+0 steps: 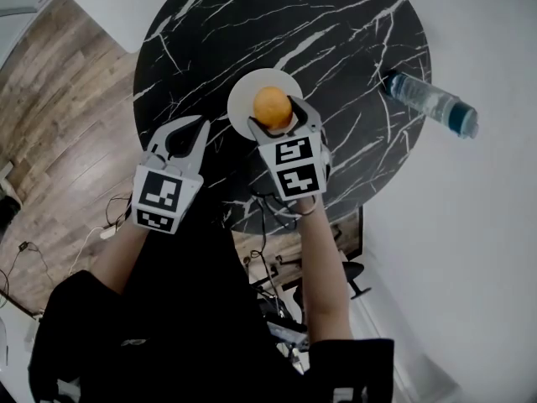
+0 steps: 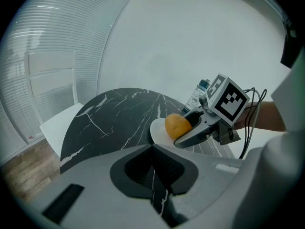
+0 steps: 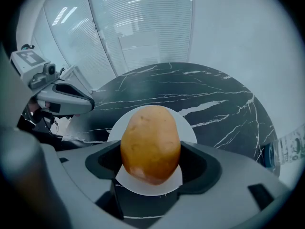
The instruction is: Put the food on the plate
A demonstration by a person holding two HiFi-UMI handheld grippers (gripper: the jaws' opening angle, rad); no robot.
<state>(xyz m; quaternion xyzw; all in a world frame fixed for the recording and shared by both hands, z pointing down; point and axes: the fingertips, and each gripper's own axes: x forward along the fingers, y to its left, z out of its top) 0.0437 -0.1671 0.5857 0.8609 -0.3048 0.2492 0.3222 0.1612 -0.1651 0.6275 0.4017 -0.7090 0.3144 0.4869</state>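
Note:
A yellow-brown potato (image 1: pixel 272 106) (image 3: pixel 150 143) is clamped between the jaws of my right gripper (image 1: pixel 275 117) (image 3: pixel 151 165), which is shut on it. It hangs just above a small white plate (image 1: pixel 242 97) (image 3: pixel 189 128) on the round black marble table (image 1: pixel 336 32). In the left gripper view the potato (image 2: pixel 177 126) hovers over the plate (image 2: pixel 156 131), held by the right gripper (image 2: pixel 200 128). My left gripper (image 1: pixel 190 133) (image 2: pixel 154 149) stays at the table's near edge, left of the plate, shut with nothing in it.
A clear water bottle (image 1: pixel 432 103) (image 2: pixel 198 95) lies at the table's right edge. A white chair (image 2: pixel 52 80) stands beyond the table's far left side. Wood floor (image 1: pixel 50 124) runs along the left. Cables hang from the right gripper's back.

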